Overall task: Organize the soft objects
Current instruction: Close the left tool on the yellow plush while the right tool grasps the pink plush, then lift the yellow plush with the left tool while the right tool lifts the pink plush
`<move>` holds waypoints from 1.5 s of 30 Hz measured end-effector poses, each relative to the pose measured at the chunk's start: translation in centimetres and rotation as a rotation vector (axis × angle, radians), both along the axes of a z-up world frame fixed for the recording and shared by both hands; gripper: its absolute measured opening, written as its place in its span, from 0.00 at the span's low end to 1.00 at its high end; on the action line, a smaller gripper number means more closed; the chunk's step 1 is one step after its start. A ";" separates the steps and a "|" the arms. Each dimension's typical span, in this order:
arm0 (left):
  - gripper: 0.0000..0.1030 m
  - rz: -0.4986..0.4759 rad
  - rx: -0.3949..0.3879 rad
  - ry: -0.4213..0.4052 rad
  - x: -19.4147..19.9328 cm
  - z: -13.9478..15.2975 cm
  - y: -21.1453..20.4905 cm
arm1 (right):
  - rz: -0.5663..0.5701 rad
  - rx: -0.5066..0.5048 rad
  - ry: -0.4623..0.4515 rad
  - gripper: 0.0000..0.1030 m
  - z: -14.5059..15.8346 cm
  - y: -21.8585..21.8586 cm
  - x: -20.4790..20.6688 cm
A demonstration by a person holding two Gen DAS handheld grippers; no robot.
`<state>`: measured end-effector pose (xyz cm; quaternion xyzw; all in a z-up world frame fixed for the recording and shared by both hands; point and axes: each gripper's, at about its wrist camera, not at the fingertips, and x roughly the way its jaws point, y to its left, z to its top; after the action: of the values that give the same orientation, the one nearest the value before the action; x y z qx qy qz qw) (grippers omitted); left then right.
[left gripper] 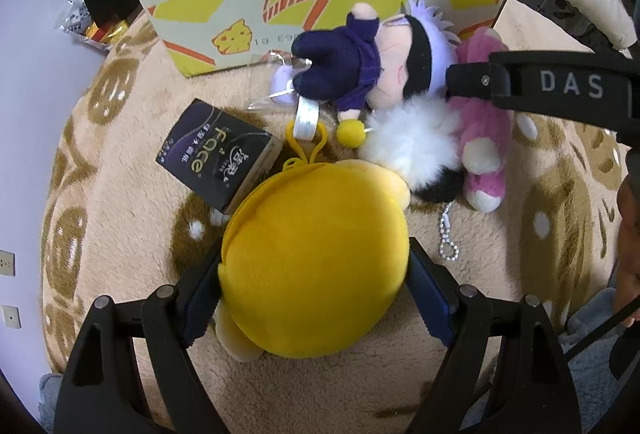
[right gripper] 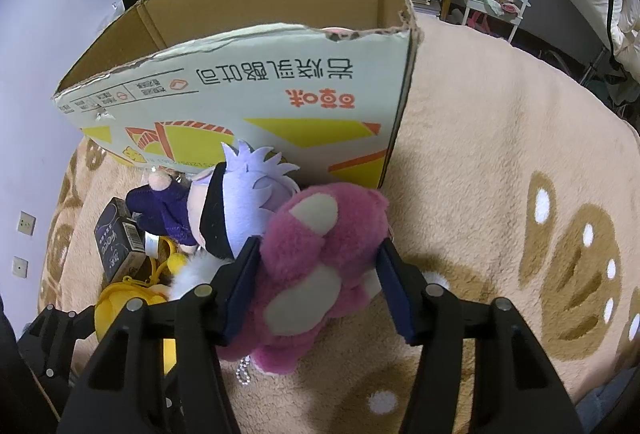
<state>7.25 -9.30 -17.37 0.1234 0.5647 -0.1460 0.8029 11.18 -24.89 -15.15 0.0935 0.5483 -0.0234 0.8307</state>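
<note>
Before the box (right gripper: 256, 90), our left gripper (left gripper: 314, 286) clamps the yellow plush (left gripper: 316, 266); our right gripper (right gripper: 316, 274) squeezes the pink bear (right gripper: 316, 262) nearer the box.

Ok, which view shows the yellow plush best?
Left wrist: the yellow plush fills the centre between the left tool fingers. Right wrist catches only an edge of it, low left, behind the right tool.

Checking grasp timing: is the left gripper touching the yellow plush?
Touching. In the left wrist view, both fingers of the left gripper press against the sides of the yellow plush, no gap visible.
</note>
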 end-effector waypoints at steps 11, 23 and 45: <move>0.80 -0.014 0.020 -0.062 -1.4 2.2 -0.2 | -0.026 -0.011 -0.001 0.55 1.0 -0.9 -0.8; 0.80 0.058 -0.013 -0.147 -2.1 5.6 2.1 | -0.005 -0.017 -0.102 0.55 4.5 -0.9 -2.3; 0.80 0.106 -0.086 -0.429 -2.1 13.4 5.7 | 0.046 -0.067 -0.580 0.55 13.7 1.8 -6.9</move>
<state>5.15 -3.60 -3.94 0.0874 0.3799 -0.0977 0.9157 4.28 -23.08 -1.49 0.0564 0.2888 0.0049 0.9557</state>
